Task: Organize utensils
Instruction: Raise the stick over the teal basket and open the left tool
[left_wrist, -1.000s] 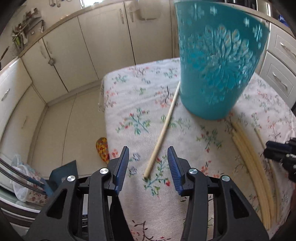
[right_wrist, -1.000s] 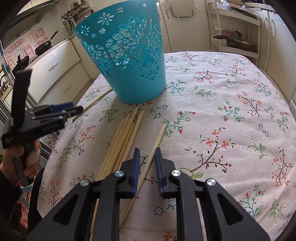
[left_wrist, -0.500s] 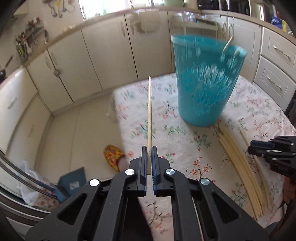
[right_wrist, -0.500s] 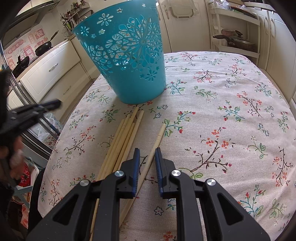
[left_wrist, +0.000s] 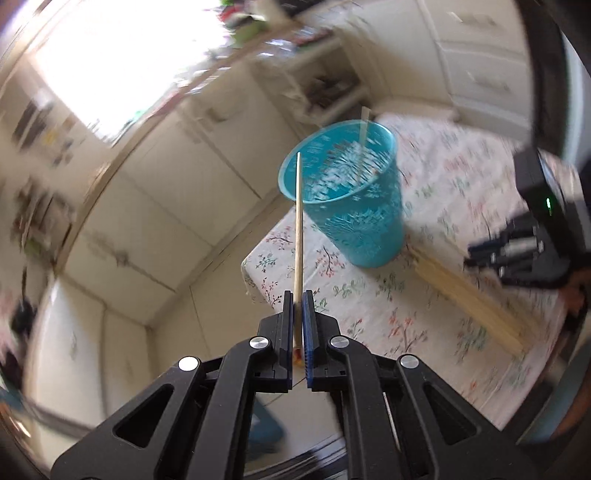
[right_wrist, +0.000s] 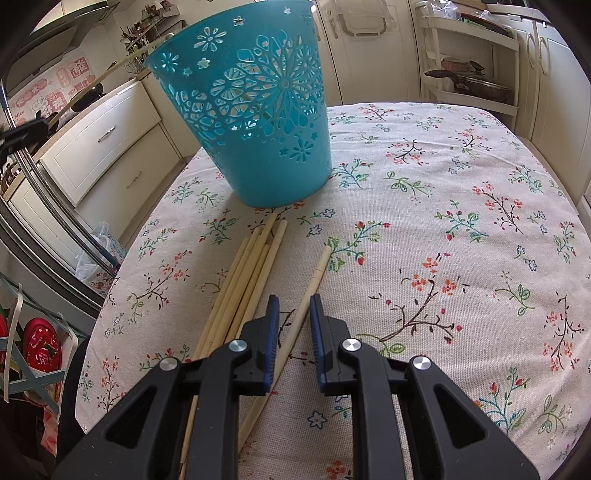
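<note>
Gripping a single wooden chopstick (left_wrist: 298, 236) by its lower end, the left gripper (left_wrist: 297, 325) is clenched on it, blue pads pressed against the stick from both sides. The chopstick points straight away from the camera; its far tip overlaps the near rim of the teal perforated basket (left_wrist: 354, 206) in the left wrist view. That view is motion-blurred. One pale stick (left_wrist: 363, 129) already stands inside the basket, leaning on the far rim and poking above it.

The basket (right_wrist: 255, 122) stands upright on the table with the floral tablecloth (right_wrist: 461, 221), toward the table's left edge as seen from the right wrist. Just in front of its base lies a bundle of chopsticks (right_wrist: 247, 280), side by side and touching, far ends close to the basket foot. A separate chopstick (right_wrist: 314, 284) lies just to the right of the bundle, angled slightly away from it.

The right gripper (right_wrist: 292, 325) hangs low over the table near its front edge, jaws released with a clear gap; the separate chopstick runs between the fingers, and no pad visibly touches it.

Cream kitchen cabinets (right_wrist: 110, 140) stand beyond the table's left edge, and an open shelf with a pan (right_wrist: 469, 85) sits behind the far right corner.
</note>
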